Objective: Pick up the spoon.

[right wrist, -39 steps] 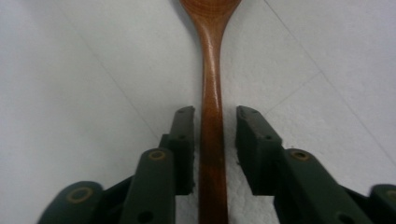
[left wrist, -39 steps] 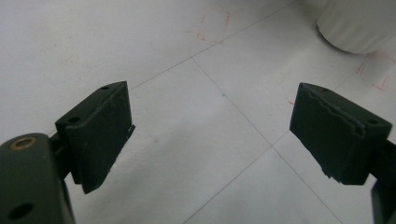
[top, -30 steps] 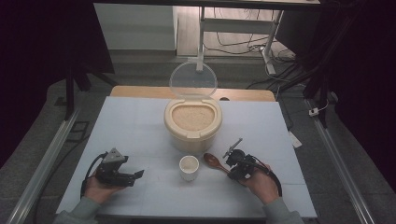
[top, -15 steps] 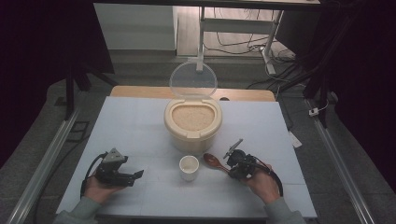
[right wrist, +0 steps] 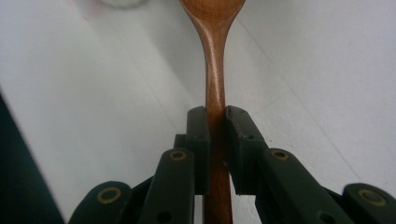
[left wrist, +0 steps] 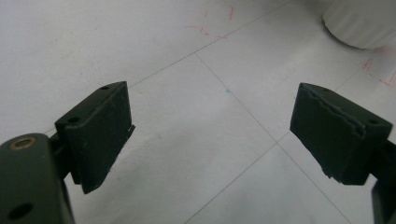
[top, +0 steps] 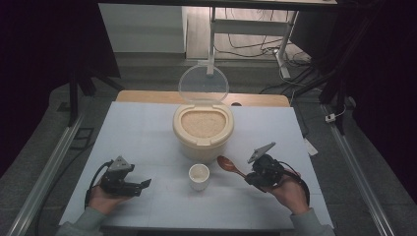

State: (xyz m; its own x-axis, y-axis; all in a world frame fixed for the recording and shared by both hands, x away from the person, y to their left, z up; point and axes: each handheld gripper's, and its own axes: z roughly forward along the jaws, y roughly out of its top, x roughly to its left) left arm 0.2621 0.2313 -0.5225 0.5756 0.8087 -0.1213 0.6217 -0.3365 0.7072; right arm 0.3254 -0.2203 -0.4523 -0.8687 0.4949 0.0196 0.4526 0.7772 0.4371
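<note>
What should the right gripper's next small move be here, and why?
Probably carry the wooden spoon up toward the open rice container. The right gripper is already shut on its handle, rice lies exposed there, and the small cup stands beside it.

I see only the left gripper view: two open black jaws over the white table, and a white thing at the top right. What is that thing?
Observer: A small white cup holding something pale, standing in front of a beige rice container.
Operator: Is that container closed?
Observer: No, its clear round lid stands raised behind it.
Operator: What does the right gripper do?
Observer: The right gripper is shut on the handle of a brown wooden spoon, whose bowl points toward the cup.
</note>
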